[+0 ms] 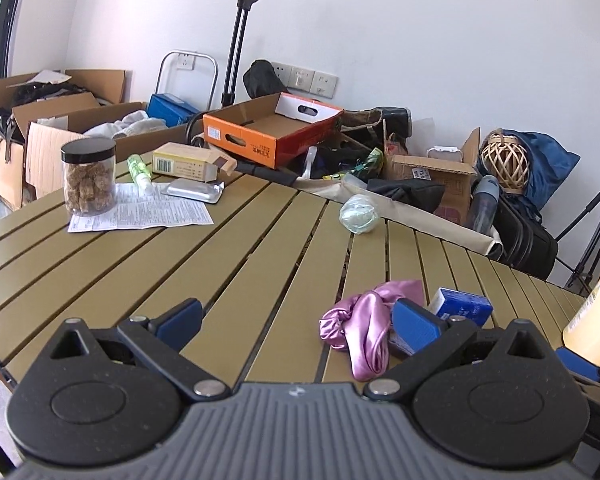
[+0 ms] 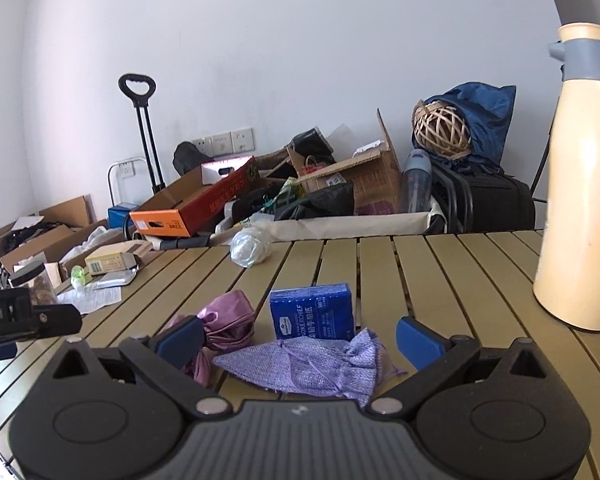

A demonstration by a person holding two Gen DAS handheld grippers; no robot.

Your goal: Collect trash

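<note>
Both pairs of jaws stand spread and empty, the left gripper (image 1: 298,318) and right gripper (image 2: 300,338) low over the slatted table (image 1: 100,264). From the left: a jar (image 1: 88,178) on a leaflet (image 1: 148,210), a pink scrunchie (image 1: 364,320), a blue tissue pack (image 2: 314,312), a lilac pouch (image 2: 312,364), a cream flask (image 2: 580,184). The likeliest trash, a crumpled plastic wad (image 1: 359,209), lies at the far edge. Nothing looks picked yet; next comes a forward reach and a soft pinch.
</note>
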